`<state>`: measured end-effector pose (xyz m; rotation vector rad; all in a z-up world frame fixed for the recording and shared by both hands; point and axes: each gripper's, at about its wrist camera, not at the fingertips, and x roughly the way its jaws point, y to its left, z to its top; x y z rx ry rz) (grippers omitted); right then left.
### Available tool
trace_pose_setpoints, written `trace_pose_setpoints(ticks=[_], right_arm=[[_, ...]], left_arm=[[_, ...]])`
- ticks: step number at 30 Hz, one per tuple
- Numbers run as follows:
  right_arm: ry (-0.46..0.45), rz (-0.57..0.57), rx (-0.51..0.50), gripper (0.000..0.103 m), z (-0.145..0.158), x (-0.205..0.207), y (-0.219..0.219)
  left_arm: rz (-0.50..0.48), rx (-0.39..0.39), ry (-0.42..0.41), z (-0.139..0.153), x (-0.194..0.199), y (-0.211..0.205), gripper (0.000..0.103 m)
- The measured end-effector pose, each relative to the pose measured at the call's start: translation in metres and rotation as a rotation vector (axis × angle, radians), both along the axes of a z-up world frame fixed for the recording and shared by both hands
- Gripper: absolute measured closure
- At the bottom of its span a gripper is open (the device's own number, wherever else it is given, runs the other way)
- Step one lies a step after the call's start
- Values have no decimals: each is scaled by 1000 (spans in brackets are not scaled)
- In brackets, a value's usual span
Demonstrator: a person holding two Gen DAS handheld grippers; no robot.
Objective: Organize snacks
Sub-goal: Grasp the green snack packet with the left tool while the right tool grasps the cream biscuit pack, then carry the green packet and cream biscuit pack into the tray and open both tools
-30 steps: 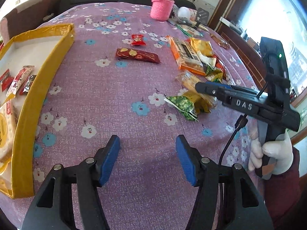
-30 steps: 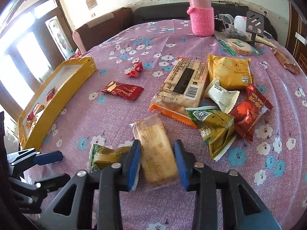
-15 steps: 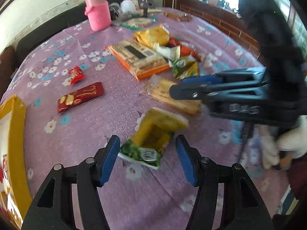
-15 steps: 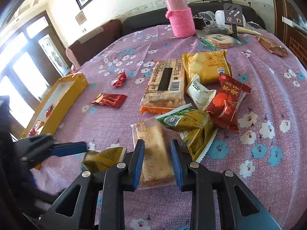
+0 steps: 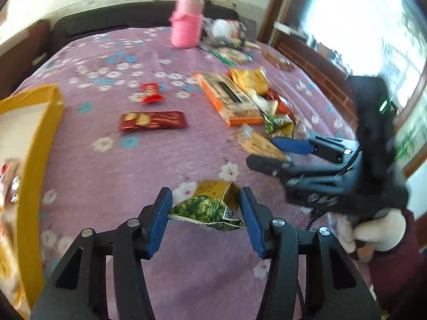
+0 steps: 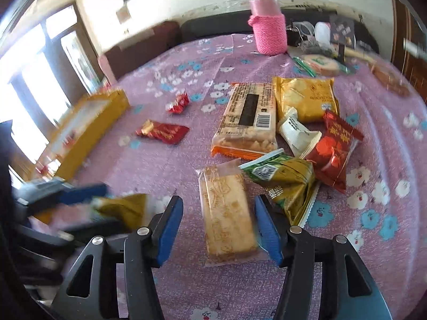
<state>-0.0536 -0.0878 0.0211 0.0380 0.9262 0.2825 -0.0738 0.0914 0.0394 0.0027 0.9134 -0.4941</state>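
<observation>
My left gripper [image 5: 205, 213] has its jaws spread around the green snack bag [image 5: 210, 208] low in the middle of the frame. My right gripper [image 6: 218, 226] is spread around the clear cracker pack [image 6: 226, 221]. I should squeeze each one gently at its middle, lift, then carry them to the yellow box [image 5: 40, 122] on the left.

Both tongs [image 5: 206, 221] [image 6: 218, 226] spread wide.
</observation>
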Motion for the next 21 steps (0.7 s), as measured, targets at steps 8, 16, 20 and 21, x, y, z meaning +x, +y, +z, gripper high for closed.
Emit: trace_pose_setpoints(ticks=[8,16,20,21], right_arm=[[29,-7,-100,68,3,-5,32],[12,32,53,69,36,-21,55],[-15,79,112,69,63,-19,78],[-16,94,134,69,69,-17,86]], left_arm=[[122,-110,-53,23,-23,65,52],[254,-169,-86,32,-27,132,52],[335,-166,-101,42,-17,173,52],[345,-175,-95,44,-12,181,57]])
